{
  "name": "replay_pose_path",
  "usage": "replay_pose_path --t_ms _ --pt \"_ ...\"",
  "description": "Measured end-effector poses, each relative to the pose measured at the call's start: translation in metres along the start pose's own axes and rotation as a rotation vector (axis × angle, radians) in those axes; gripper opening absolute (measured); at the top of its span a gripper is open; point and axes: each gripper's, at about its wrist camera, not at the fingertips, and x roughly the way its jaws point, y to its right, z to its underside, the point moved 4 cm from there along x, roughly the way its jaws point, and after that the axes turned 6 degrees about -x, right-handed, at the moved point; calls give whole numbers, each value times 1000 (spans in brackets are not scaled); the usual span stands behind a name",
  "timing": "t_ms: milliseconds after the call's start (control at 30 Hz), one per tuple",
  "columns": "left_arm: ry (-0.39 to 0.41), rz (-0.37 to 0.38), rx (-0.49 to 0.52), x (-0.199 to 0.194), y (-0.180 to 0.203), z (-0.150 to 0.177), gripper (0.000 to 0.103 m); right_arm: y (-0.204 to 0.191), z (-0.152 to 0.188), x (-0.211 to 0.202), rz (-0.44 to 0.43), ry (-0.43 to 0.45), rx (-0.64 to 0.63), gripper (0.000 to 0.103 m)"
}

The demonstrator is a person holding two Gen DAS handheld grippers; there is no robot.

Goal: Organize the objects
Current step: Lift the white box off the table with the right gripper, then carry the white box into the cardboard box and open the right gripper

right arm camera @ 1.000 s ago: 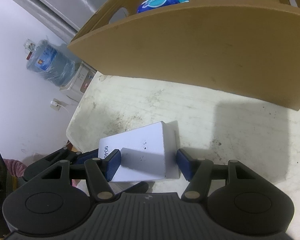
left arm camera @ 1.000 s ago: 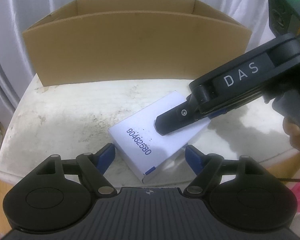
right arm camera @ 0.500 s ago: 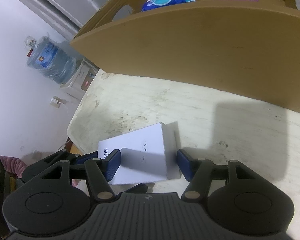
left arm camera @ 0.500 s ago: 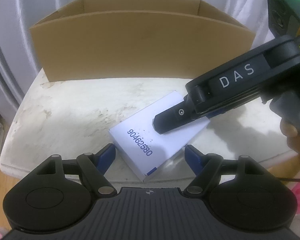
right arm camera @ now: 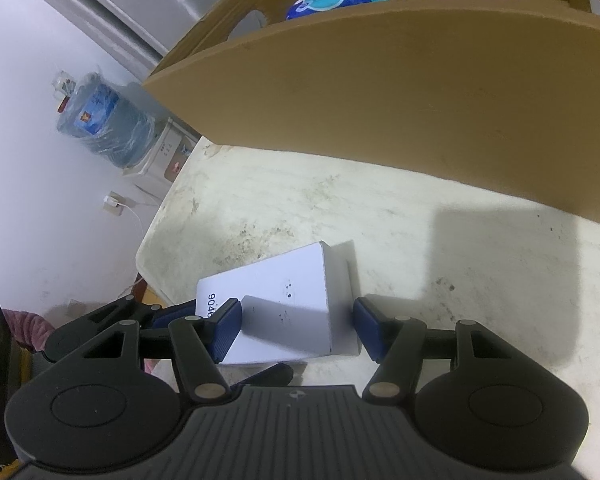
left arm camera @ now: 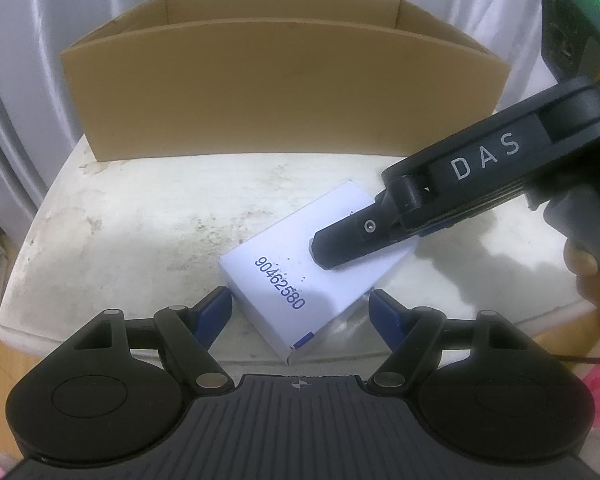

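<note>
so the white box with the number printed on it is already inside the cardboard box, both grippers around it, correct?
No. The white box lies on the table, in front of the cardboard box, not inside it; the left wrist view shows this. Both the left gripper and the right gripper do straddle it, jaws open.

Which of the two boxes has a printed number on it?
The small white box lying flat on the table between the claws; dark digits run along its top. The big cardboard box behind it is plain brown and open-topped.
</note>
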Motion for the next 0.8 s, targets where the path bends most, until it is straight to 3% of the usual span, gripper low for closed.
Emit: replay_pose_path --t_ms 233,467,667,800 --pt "5 -7 -5 -4 2 -3 75 -5 -1 -2 23 7 -29 66" --pt "59 -20 -10 -22 3 -18 75 -16 -11 -18 19 49 -44 66" --pt "138 -49 23 -54 6 -45 75 -35 -31 -48 4 138 -75 66" --pt "192 -66 61 -72 6 -80 75 -48 -56 -70 -6 209 -90 66"
